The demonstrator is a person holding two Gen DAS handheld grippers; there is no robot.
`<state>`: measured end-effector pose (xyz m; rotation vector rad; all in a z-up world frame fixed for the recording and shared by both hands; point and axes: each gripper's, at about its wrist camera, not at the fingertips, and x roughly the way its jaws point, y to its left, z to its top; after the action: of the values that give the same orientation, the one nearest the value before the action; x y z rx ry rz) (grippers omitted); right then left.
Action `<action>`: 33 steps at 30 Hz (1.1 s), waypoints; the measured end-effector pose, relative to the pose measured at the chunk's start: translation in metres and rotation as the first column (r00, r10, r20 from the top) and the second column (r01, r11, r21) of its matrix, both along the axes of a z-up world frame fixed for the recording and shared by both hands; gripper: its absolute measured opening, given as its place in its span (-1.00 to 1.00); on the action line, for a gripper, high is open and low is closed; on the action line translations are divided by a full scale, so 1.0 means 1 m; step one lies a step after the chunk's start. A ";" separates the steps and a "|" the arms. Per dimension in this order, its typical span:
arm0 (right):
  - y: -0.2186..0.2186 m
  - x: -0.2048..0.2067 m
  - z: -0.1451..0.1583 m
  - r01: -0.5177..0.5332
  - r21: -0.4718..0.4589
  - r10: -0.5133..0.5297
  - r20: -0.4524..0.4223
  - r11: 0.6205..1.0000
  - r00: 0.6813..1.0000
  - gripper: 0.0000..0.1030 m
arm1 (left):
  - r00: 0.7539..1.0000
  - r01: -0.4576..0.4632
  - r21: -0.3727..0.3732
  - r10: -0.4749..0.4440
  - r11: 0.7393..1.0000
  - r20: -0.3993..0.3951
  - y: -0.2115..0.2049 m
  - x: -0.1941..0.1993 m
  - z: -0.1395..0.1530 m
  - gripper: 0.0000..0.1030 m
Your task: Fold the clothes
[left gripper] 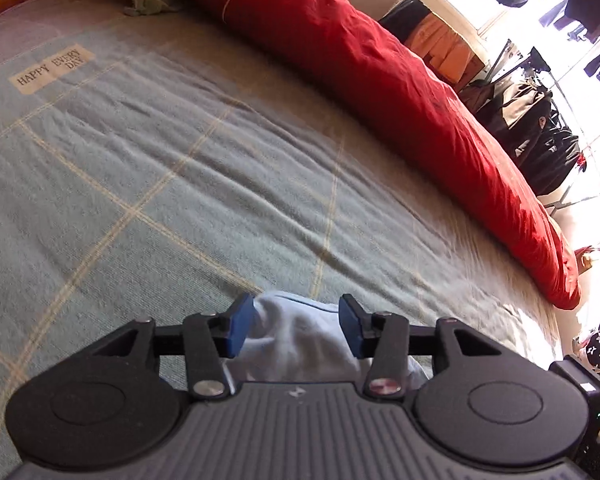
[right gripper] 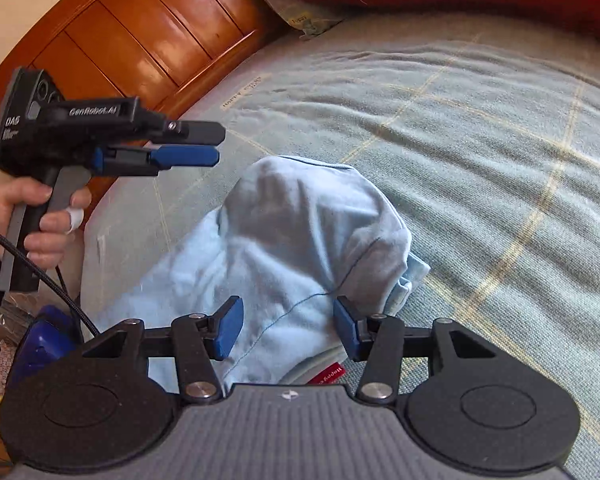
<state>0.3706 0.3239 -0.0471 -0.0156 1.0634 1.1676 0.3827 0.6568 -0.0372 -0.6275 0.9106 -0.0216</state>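
The light blue garment point(right gripper: 300, 240) sits bunched up in a lump at the near edge of the bed, center of the right wrist view, on the grey-green checked blanket point(right gripper: 480, 140). Right gripper point(right gripper: 288, 330) hangs over it with jaws apart, nothing pinched. Left gripper point(right gripper: 188, 146), upper left, is held clear of the cloth, jaws apart too. Red duvet point(left gripper: 380, 80) runs along the far side.
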 end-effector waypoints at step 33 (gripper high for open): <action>0.012 0.014 0.047 -0.067 -0.037 0.071 0.138 0.997 0.988 0.13 | 0.971 0.158 0.268 -0.100 0.950 -0.218 -0.059 -0.095 0.026 -0.55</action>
<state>0.3847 0.3359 -0.0001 -0.1580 0.9644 1.1943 0.2878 0.5976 -0.0110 -0.3037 1.1270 0.0550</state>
